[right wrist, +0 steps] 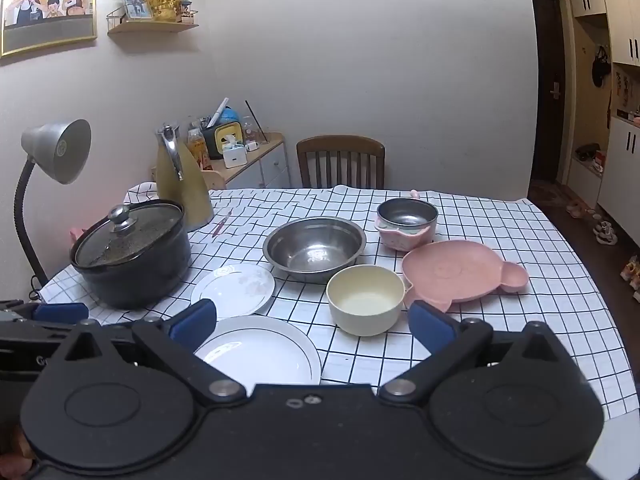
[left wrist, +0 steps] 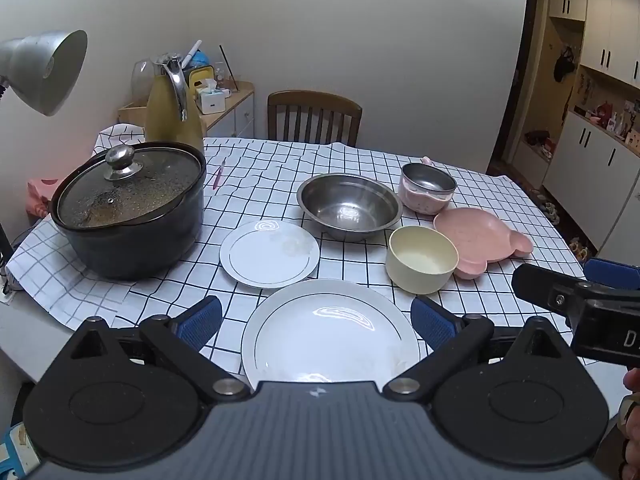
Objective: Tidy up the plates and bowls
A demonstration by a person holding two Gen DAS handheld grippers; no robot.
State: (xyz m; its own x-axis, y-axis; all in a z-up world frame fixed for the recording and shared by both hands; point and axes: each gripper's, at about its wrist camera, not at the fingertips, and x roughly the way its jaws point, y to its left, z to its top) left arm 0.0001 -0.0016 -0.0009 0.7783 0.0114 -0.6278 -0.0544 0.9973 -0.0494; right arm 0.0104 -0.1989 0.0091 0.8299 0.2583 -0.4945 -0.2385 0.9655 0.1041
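Observation:
A large white plate (left wrist: 328, 332) lies at the table's near edge, a smaller white plate (left wrist: 270, 253) behind it. A steel bowl (left wrist: 349, 205), a cream bowl (left wrist: 422, 258), a pink bear-shaped plate (left wrist: 480, 240) and a pink steel-lined bowl (left wrist: 427, 193) stand to the right. My left gripper (left wrist: 316, 326) is open and empty, hovering over the large plate. My right gripper (right wrist: 312, 326) is open and empty, above the near edge in front of the cream bowl (right wrist: 366, 298) and the large plate (right wrist: 260, 352). The right gripper also shows in the left wrist view (left wrist: 580, 300).
A black pot with a glass lid (left wrist: 128, 208) stands at the left, a yellow thermos jug (left wrist: 174, 116) behind it. A desk lamp (left wrist: 44, 68) leans in at the left. A wooden chair (left wrist: 314, 116) is at the far side. A pink pen (left wrist: 219, 172) lies on the checked tablecloth (left wrist: 280, 168).

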